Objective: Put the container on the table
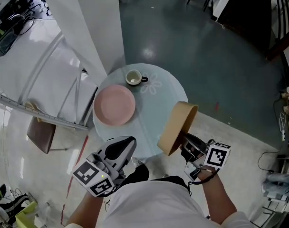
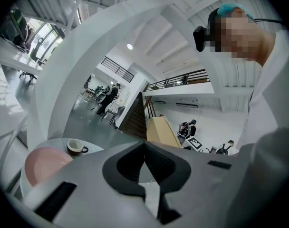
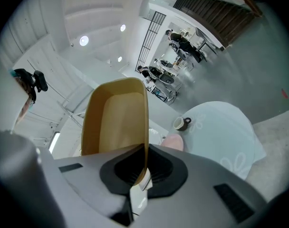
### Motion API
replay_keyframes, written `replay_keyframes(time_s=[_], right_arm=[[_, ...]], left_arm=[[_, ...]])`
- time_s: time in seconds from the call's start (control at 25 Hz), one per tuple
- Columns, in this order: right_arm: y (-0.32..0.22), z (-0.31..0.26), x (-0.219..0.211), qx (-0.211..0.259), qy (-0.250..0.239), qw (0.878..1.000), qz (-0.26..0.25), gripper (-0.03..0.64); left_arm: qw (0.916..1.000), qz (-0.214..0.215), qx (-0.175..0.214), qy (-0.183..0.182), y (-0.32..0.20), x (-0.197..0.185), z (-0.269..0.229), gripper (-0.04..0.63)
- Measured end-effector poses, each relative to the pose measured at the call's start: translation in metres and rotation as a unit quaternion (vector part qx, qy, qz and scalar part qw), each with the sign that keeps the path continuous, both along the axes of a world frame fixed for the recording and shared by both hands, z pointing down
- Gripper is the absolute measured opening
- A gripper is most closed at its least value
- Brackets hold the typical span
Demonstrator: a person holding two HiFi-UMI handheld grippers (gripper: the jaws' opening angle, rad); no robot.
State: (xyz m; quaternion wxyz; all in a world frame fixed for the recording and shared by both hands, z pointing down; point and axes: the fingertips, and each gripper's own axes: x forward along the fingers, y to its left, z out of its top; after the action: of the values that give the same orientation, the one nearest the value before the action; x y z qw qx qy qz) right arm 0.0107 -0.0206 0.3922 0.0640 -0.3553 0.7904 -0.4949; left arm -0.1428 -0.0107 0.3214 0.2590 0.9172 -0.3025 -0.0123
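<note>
Tan container (image 1: 178, 127) is gripped at its rim by the fingers of the right gripper (image 1: 186, 145) and held tilted above the near edge of the worktop (image 1: 154, 110). It is not yet set down. On the left gripper (image 1: 121, 150) the fingers are closed, with nothing between.

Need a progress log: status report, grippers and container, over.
Right gripper jaws shut on tan wooden container, at its rim. Container tipped on edge over round glass table, not set down. Left gripper shut, empty. Pink plate, small cup off to its left.
</note>
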Motion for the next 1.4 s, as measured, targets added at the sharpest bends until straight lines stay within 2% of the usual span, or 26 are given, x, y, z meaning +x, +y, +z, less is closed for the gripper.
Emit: replay_keyframes(time_s=[0.64, 0.96, 1.4], right_arm=[[-0.046, 0.009, -0.03, -0.015, 0.02, 1.0, 0.02, 0.023], [-0.053, 0.024, -0.022, -0.036, 0.022, 0.999, 0.025, 0.023], [-0.076, 0.061, 0.0, -0.068, 0.038, 0.997, 0.002, 0.023]], left_arm=[[0.9997, 0.019, -0.006, 0.012, -0.055, -0.034, 0.012, 0.021], [0.9996, 0.018, -0.018, 0.008, -0.066, -0.032, 0.021, 0.021], [0.9992, -0.007, -0.037, -0.012, -0.084, -0.014, 0.033, 0.021]])
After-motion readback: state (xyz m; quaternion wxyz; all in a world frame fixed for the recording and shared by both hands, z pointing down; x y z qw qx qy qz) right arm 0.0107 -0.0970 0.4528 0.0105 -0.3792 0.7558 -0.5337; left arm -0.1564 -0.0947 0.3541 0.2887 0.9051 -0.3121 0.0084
